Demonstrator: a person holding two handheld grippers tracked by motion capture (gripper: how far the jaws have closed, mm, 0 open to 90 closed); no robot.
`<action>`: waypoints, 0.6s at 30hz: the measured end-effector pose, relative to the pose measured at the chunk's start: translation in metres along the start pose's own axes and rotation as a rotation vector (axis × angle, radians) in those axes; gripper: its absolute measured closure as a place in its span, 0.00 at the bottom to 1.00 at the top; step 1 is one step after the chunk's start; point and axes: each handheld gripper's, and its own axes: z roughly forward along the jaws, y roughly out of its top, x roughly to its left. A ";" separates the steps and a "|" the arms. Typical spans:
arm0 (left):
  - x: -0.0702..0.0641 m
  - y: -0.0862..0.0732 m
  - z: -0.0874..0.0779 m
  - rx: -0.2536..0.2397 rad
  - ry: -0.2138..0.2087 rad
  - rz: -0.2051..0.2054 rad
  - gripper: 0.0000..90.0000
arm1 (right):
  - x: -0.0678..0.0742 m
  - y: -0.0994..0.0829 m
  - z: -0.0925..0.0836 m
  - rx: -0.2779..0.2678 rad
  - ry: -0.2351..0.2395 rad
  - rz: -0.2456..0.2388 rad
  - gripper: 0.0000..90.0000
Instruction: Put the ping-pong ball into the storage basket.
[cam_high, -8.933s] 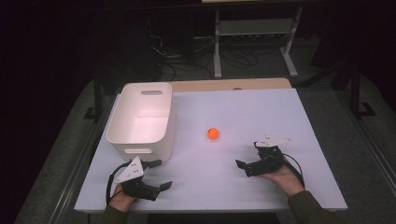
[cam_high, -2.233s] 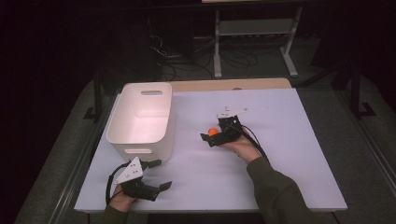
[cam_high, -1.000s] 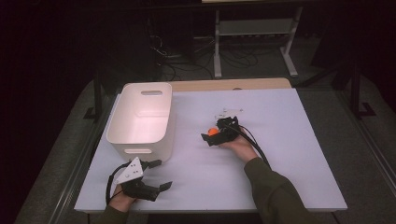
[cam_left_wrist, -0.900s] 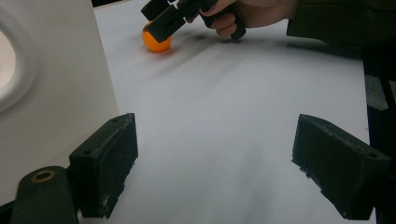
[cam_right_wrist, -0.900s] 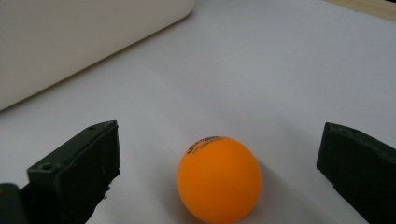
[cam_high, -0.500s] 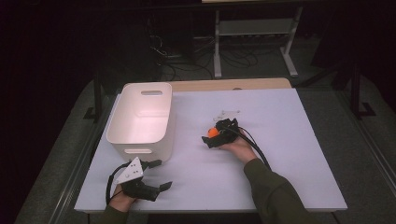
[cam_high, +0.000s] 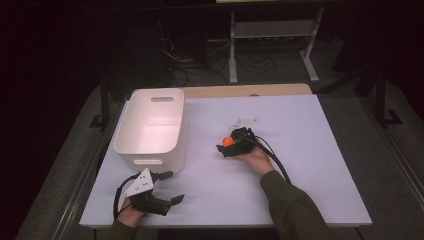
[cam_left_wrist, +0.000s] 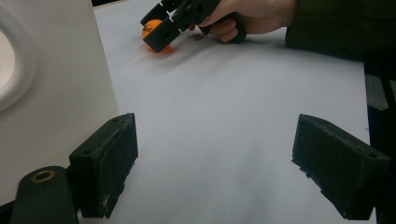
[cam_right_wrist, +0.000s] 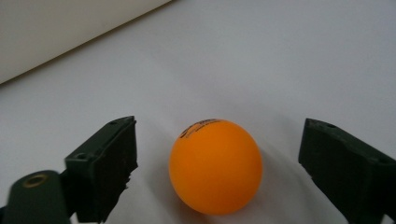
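smooth matt orange ball (cam_right_wrist: 215, 166), glossy plastic bin (cam_high: 156, 125)

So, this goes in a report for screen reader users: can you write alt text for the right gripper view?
An orange ball sits on the white table between the right gripper's two black jaws, a gap on each side.

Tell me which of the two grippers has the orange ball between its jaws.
The right gripper, out at mid-table: its jaws, just closing, straddle the orange ball without touching it yet. The left gripper sits near the table's front edge by the white bin, jaws open on nothing.
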 end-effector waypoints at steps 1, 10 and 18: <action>0.000 0.000 0.000 0.000 0.000 -0.001 0.16 | 0.000 0.000 0.000 0.001 -0.002 -0.001 0.15; 0.000 0.000 0.000 -0.002 0.000 -0.002 0.16 | 0.002 0.000 0.000 -0.003 0.002 -0.019 0.25; 0.000 0.000 0.000 -0.001 0.001 -0.004 0.16 | 0.000 0.000 0.000 0.000 0.022 -0.016 0.31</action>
